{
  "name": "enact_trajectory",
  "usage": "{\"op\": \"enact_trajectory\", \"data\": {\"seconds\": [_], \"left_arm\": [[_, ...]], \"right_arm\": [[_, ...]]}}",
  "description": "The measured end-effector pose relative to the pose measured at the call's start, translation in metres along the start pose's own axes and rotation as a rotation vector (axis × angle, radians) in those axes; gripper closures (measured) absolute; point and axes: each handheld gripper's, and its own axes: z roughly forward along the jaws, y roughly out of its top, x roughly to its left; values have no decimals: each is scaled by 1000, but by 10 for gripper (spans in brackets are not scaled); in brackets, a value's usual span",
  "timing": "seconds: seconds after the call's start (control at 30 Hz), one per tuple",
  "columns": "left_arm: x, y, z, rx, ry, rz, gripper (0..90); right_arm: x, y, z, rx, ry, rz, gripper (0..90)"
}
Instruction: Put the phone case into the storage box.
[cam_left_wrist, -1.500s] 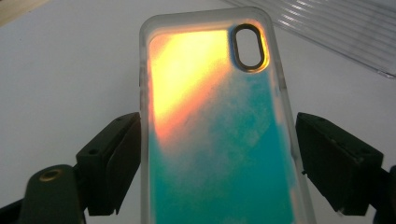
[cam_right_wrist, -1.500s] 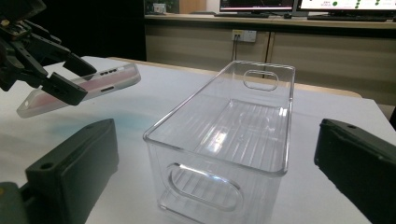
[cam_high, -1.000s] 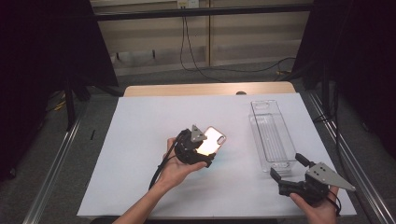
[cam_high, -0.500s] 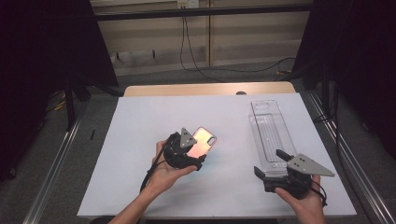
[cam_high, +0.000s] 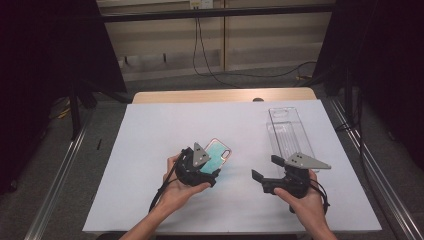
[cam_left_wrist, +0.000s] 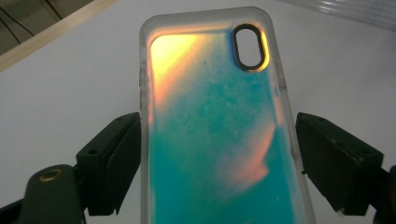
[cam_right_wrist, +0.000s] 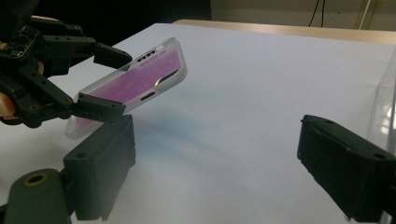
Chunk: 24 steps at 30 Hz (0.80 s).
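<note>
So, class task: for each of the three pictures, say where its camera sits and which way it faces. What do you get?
High view: above the person's side, facing forward and down on the white table; both hands, left gripper and right gripper show.
Left gripper view: rides the left gripper, looking along its jaws, which hold the phone case by its sides.
Right gripper view: rides the right gripper, jaws open and empty, facing the left gripper.
Shared: the phone case, also in the high view.

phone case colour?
Iridescent: the case is teal with orange-gold patches and a clear rim. Best in the left gripper view.
</note>
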Motion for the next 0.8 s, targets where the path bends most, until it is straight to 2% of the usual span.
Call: {"op": "enact_trajectory", "data": {"seconds": [0.07, 0.2, 0.23, 0.27, 0.4, 0.5, 0.57, 0.6, 0.63, 0.67, 0.73, 0.8], "left_arm": [[-3, 1, 1, -10, 2, 7, 170], [-8, 2, 0, -21, 5, 25, 170], [-9, 1, 0, -31, 5, 18, 170], [-8, 2, 0, -25, 6, 32, 170], [-10, 2, -1, -36, 23, 24, 170], [-15, 2, 0, -41, 29, 34, 170], [-17, 3, 0, -43, 29, 48, 170], [-19, 3, 0, -56, 33, 38, 170], [-19, 4, -1, -52, 33, 52, 170], [-21, 4, 0, -71, 33, 36, 170], [-22, 5, -1, -69, 44, 59, 171], [-22, 5, -2, -76, 45, 52, 170]], "right_arm": [[1, 1, 3, 14, -2, 16, 108], [2, 3, 8, 63, 23, 59, 123], [3, 4, 9, 77, 32, 78, 132], [3, 5, 11, 93, 43, 95, 145], [6, 8, 16, 137, 45, 127, 151], [7, 11, 22, 179, 53, 159, 154], [8, 15, 25, 210, 68, 170, 254], [8, 16, 26, 225, 78, 177, 250], [9, 18, 28, 237, 80, 189, 248], [9, 19, 29, 242, 81, 187, 265], [9, 22, 31, 261, 91, 196, 306], [9, 25, 33, 278, 96, 203, 326]]}}
